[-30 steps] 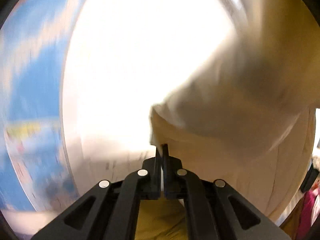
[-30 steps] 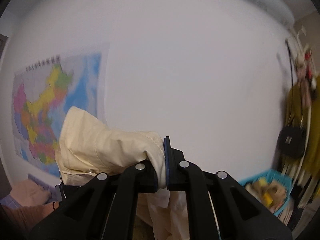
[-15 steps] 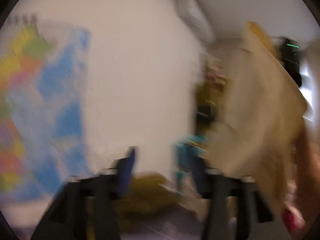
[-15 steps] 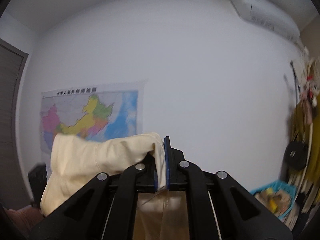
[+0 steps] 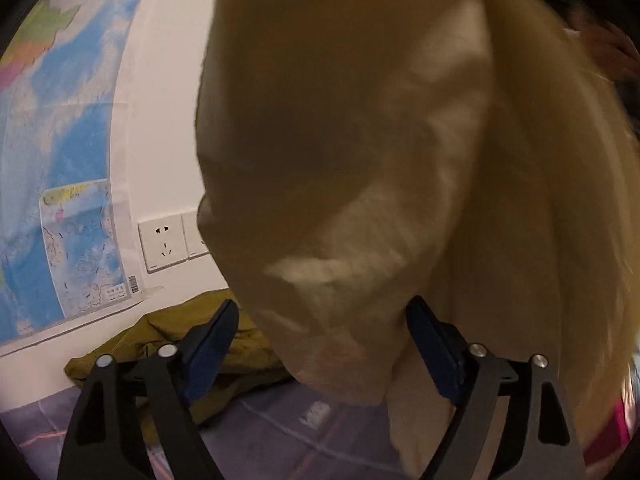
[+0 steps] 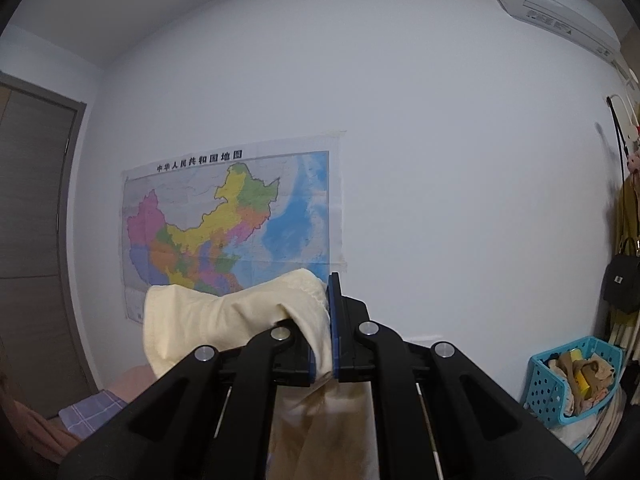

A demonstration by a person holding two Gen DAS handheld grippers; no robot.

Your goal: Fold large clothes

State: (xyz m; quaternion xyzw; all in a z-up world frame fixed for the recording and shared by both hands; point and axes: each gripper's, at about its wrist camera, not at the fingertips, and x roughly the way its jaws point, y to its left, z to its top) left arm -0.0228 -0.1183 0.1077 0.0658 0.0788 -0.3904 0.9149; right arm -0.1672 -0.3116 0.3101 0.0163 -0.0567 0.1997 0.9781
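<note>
The right gripper (image 6: pixel 330 322) is clamped on a fold of the cream garment (image 6: pixel 240 320), which bunches up to its left and hangs down beneath it. Past its tips and to the left, a wall map (image 6: pixel 234 220) carries the printed title 中华人民共和国地图; its smaller print is too fine to read. High to the right of the gripper is an air conditioner (image 6: pixel 548 0) whose markings are illegible, and low to the right are a black bag (image 6: pixel 620 286) with a small pale label and a blue basket (image 6: pixel 568 384). The left gripper (image 5: pixel 320 344) has its jaws spread wide, having just been opening; the cream garment (image 5: pixel 380 160) hangs close in front and dips between the blue pads (image 5: pixel 210 344) with a gap showing on the left side. Ahead to its left are a wall socket (image 5: pixel 163 240) and the map's lower corner with a barcode; an olive cloth (image 5: pixel 168 344) lies just beyond the left finger.
</note>
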